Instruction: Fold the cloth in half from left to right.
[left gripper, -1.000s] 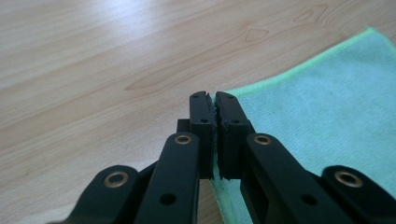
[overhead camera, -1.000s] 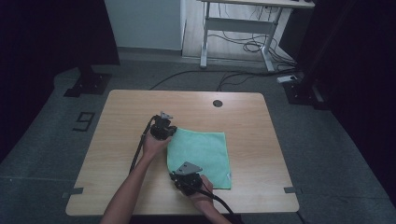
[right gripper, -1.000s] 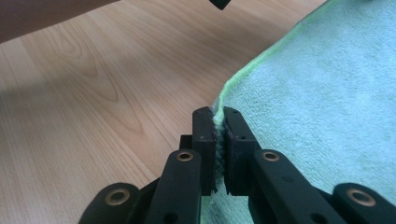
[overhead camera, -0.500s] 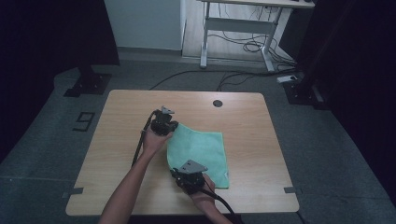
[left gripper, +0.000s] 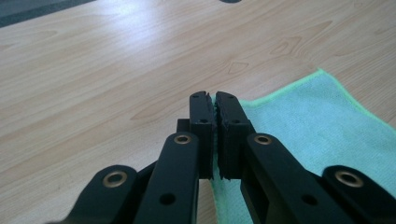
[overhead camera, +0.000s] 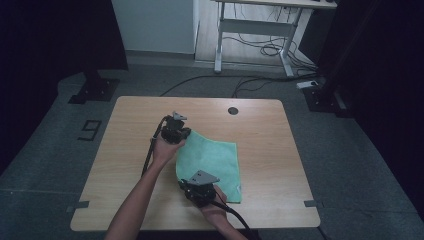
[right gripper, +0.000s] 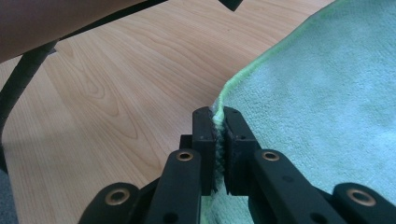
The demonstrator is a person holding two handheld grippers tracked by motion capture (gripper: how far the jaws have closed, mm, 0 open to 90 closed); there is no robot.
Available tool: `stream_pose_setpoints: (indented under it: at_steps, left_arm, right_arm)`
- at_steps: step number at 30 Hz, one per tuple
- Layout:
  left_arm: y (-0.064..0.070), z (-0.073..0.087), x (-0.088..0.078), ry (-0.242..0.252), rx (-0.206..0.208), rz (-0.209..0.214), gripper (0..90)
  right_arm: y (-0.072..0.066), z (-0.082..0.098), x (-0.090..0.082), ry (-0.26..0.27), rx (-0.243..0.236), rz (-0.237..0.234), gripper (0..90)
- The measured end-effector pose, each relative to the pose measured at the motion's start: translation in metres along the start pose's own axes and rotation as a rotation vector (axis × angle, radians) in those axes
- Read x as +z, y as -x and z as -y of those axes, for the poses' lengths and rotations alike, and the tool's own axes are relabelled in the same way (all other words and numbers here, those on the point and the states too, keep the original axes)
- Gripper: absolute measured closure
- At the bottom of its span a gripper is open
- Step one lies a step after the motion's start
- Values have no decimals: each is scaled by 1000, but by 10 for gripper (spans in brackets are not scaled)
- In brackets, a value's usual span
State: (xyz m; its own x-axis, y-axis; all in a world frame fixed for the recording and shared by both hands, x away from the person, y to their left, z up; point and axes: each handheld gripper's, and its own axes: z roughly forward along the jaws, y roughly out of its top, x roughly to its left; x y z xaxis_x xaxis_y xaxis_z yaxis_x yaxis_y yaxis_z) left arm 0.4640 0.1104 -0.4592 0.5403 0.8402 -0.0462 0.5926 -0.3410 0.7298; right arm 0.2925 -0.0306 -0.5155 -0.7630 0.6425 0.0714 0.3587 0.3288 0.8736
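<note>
While both corners are pinched, fold's barely begun | left tool (overhead camera: pixel 176 131) clamped on green cloth (overhead camera: pixel 215 160); right tool (overhead camera: pixel 199 189) clamped too | cloth mostly flat on tabletop (overhead camera: pixel 130 150); folding over left

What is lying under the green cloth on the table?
The green cloth lies on the wooden table, and bare wood shows all around it. Both tools grip its left edge, lifted slightly. Whatever lies beneath the rest is covered; no bulge shows.
</note>
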Motion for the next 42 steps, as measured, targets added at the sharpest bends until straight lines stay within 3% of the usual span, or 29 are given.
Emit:
stream_pose_setpoints:
  at_steps: [4,11,15,20,31,42]
  left_arm:
    - [-1,2,1,-4,-1,-2,861]
    - [-8,-9,-19,25,-4,-26,861]
    - [-6,-4,-14,8,3,-27,861]
    - [-7,-2,-8,-9,1,-28,861]
    - [-21,-5,-25,0,-16,-68,859]
    - [-23,3,-17,-23,-25,-61,858]
  right_arm:
    - [0,-2,0,9,8,-4,847]
    - [-10,-22,-2,66,-6,-20,847]
    - [-13,-20,-1,46,-22,-13,847]
    - [-9,-13,4,31,-1,-11,848]
    - [-13,-26,1,71,-2,-32,850]
    - [-11,-17,5,47,2,-30,850]
